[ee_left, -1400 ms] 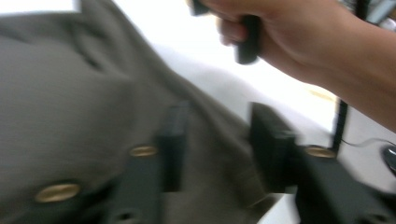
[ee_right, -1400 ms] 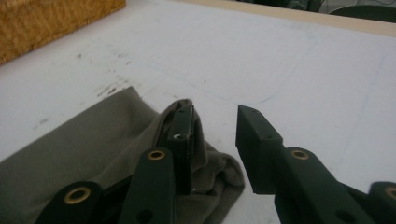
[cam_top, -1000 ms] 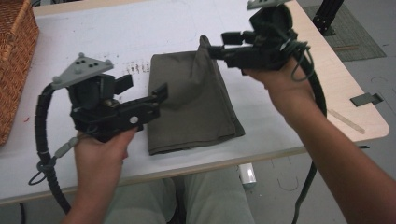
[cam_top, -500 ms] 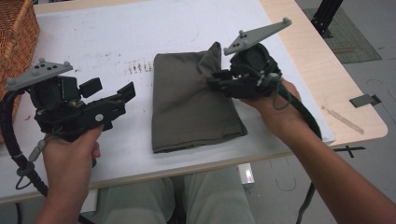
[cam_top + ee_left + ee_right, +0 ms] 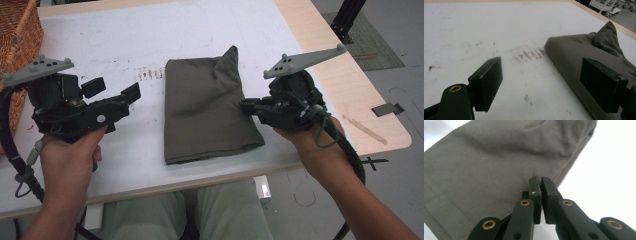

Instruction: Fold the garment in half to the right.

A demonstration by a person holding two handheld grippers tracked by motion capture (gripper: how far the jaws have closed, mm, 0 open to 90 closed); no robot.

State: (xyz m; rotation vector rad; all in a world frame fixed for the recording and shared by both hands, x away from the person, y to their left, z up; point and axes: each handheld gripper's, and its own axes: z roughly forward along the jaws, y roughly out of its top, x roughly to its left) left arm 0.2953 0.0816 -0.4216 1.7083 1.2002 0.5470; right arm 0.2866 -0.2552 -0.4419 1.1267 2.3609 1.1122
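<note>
White tabletop [image 5: 150, 35] with light wood edge, pen scuffs mid-surface. Wicker basket [image 5: 20, 35] at far left corner. Grey floor [image 5: 400, 30], dark mat [image 5: 372, 45] beyond.

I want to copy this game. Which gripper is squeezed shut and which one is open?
The right gripper is shut, its tips at the folded cloth's edge. The left gripper is wide open, away from the cloth.

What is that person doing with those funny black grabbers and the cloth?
A person sits at a white table with a folded olive-green cloth on it. The right gripper is at the cloth's right edge; its fingers have just been closing and are now shut, with no cloth visibly between them. The left gripper is held off to the cloth's left side, fingers open, touching nothing. A brown wicker basket stands at the far left.
</note>
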